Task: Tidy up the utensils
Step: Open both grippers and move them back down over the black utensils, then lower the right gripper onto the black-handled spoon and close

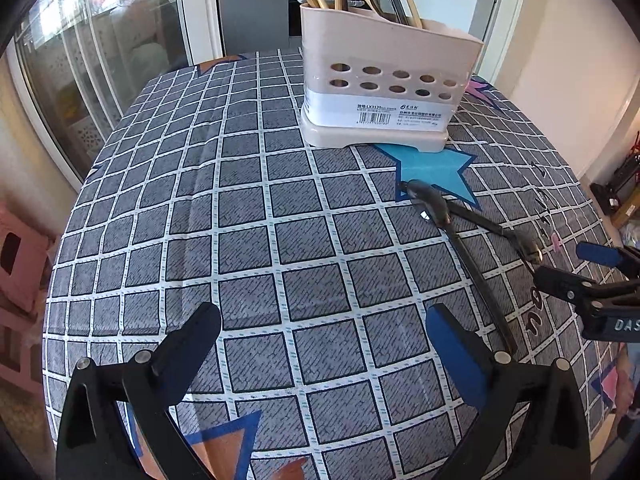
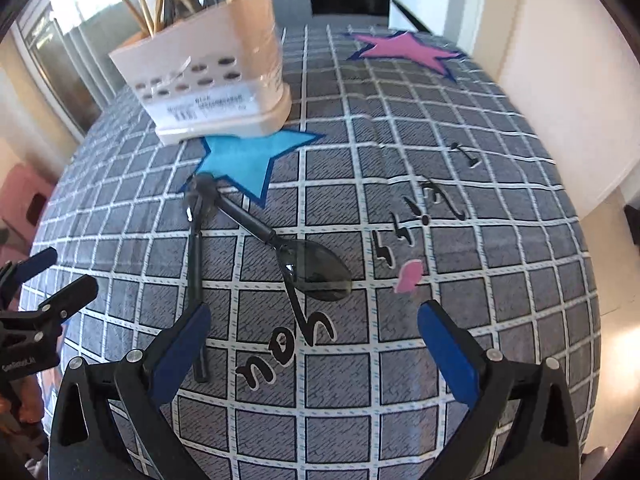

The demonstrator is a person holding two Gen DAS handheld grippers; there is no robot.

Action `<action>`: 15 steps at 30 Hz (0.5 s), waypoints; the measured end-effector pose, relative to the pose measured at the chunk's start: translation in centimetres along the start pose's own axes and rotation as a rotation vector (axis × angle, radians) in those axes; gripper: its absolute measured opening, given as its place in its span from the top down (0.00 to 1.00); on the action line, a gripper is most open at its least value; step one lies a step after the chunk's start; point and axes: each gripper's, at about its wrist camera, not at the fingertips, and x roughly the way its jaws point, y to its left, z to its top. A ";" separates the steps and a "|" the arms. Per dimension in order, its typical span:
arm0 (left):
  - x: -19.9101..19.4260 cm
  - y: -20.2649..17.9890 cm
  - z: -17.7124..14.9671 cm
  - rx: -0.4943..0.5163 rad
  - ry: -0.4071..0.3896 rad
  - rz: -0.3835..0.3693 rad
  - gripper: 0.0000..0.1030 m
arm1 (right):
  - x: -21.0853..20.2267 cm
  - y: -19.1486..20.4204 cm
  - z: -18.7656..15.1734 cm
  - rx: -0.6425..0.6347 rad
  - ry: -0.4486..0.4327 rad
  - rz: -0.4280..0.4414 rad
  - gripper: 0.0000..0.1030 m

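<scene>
A beige utensil holder (image 1: pixel 384 80) (image 2: pixel 216 72) stands at the far side of the table with wooden chopsticks and dark handles in it. Two black spoons lie crossed on the cloth near a blue star. One spoon (image 1: pixel 472 264) (image 2: pixel 195 264) has its bowl by the star and its handle running toward me. The other spoon (image 1: pixel 480 220) (image 2: pixel 320 272) has its bowl just ahead of my right gripper (image 2: pixel 314 340) (image 1: pixel 576 266), which is open and holds nothing. My left gripper (image 1: pixel 326 344) (image 2: pixel 64 272) hovers open over bare cloth, left of the spoons.
A grey checked tablecloth (image 1: pixel 248 208) (image 2: pixel 460 128) with star prints and lettering covers the round table. A pink stool (image 1: pixel 16 264) stands on the floor at the left. Glass doors and a kitchen lie behind the holder.
</scene>
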 end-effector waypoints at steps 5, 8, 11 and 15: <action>-0.1 0.2 -0.1 -0.006 0.004 0.007 0.00 | 1.4 1.1 1.7 -0.052 0.028 -0.008 0.00; -0.1 0.5 -0.1 -0.014 0.009 0.008 0.00 | 2.3 1.8 2.7 -0.093 0.044 -0.019 0.00; -0.1 0.7 -0.1 -0.021 0.016 0.013 0.00 | 3.3 2.5 3.7 -0.150 0.064 -0.034 0.01; 0.1 0.9 0.0 -0.026 0.020 0.021 0.00 | 4.1 3.6 4.6 -0.226 0.087 -0.025 0.07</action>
